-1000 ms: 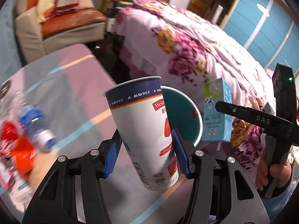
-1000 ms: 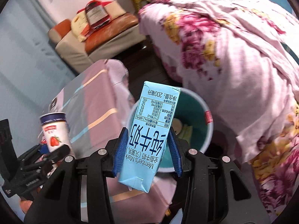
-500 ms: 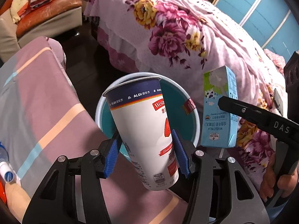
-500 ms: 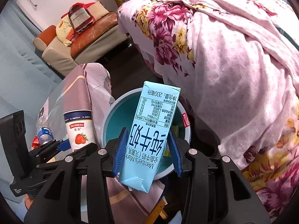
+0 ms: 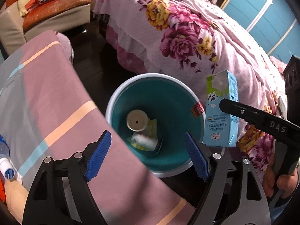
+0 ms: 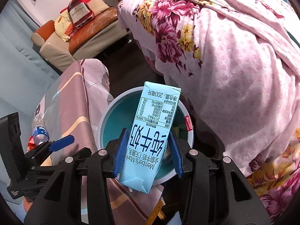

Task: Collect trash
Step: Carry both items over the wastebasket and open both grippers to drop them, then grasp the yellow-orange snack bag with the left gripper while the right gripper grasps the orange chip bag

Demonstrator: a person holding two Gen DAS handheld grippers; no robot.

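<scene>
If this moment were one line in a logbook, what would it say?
left gripper: jaws just opened, empty | cup: in bin | right gripper: holds milk carton over bin

A teal bin point(image 5: 163, 97) stood on the dark floor point(image 5: 90, 56), just beside the striped-cloth table point(image 5: 56, 101). At the table's far end from the bin lay a plastic bottle point(image 6: 39, 129) and red wrappers point(image 6: 30, 142). A floral-quilted bed point(image 5: 187, 37) rose behind the bin.

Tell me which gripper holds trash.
The right gripper: its blue pads clamp the light-blue milk carton over the teal bin. The left gripper has just opened and holds nothing.
</scene>
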